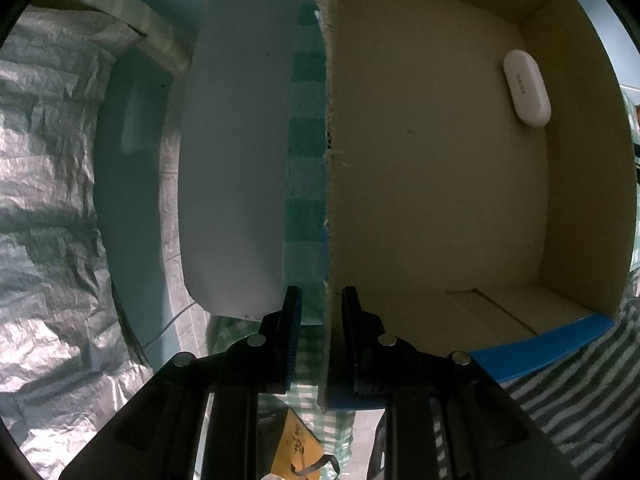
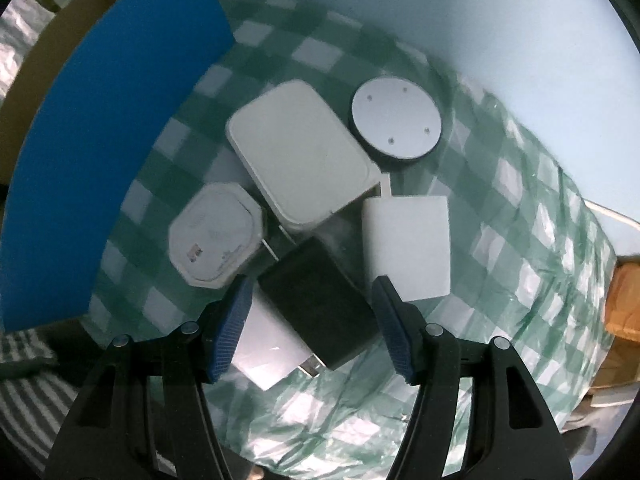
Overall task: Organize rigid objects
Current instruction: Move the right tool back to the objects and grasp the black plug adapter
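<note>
In the left wrist view my left gripper is shut on the near wall of an open cardboard box with blue outsides. A white oval case lies inside against the far right wall. In the right wrist view my right gripper is open, its fingers on either side of a black charger block lying over a white charger. Around it lie a white octagonal adapter, a large white rounded box, a white cube charger and a round grey disc.
A green checked cloth under clear plastic covers the table. The box's blue wall stands left of the pile. A white flap and crinkled silver sheet lie left of the box. A striped cloth is at lower right.
</note>
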### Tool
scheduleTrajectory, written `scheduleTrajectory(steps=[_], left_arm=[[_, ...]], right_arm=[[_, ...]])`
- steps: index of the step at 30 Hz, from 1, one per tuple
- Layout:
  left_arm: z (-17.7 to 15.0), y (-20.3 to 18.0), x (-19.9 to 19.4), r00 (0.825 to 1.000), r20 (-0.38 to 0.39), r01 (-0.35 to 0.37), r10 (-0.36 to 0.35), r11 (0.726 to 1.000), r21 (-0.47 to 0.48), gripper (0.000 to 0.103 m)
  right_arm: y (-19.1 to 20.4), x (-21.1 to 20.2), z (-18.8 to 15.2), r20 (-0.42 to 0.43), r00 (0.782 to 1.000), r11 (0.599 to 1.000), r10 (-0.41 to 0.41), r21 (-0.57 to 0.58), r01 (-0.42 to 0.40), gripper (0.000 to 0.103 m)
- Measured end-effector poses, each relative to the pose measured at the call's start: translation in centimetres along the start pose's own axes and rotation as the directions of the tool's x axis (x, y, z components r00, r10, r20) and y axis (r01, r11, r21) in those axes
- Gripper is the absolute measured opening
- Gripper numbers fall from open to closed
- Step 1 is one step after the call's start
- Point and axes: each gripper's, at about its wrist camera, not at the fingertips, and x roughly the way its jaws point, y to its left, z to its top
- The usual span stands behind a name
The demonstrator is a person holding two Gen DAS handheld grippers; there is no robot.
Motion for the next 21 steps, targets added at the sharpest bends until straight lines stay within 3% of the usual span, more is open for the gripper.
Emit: scheduleTrajectory(steps=[3,5,15,21], left_arm=[[0.0,0.1,0.1,1.0,-0.001,0.001,-0.001,1.0,-0.002,0.021],[0.1,0.1,0.1,1.0,-0.001,0.0,-0.001,1.0,-0.004,0.021],[-0.1,0.1,0.1,1.0,0.003,0.002,-0.002,1.0,-0.012,0.021],[0.1,0.2,0.1,1.0,-0.002,0.002,-0.002,1.0,-0.009,0.021]], right_arm=[[0.3,0.2,0.2,-0.015,1.0,1.0,-0.014,-0.022,0.014,0.065],[0.4,0.3,0.2,-0.026,0.999,0.999,-0.032,-0.028,0.031,0.056],[-1.4,1.4,-0.4,-0.107,0.99,0.971,0.093,0.231,-0.066,0.054],[-2.1,3.3,-0.8,-0.128,0.985,0.967,0.112,0.241,-0.079,0.054]])
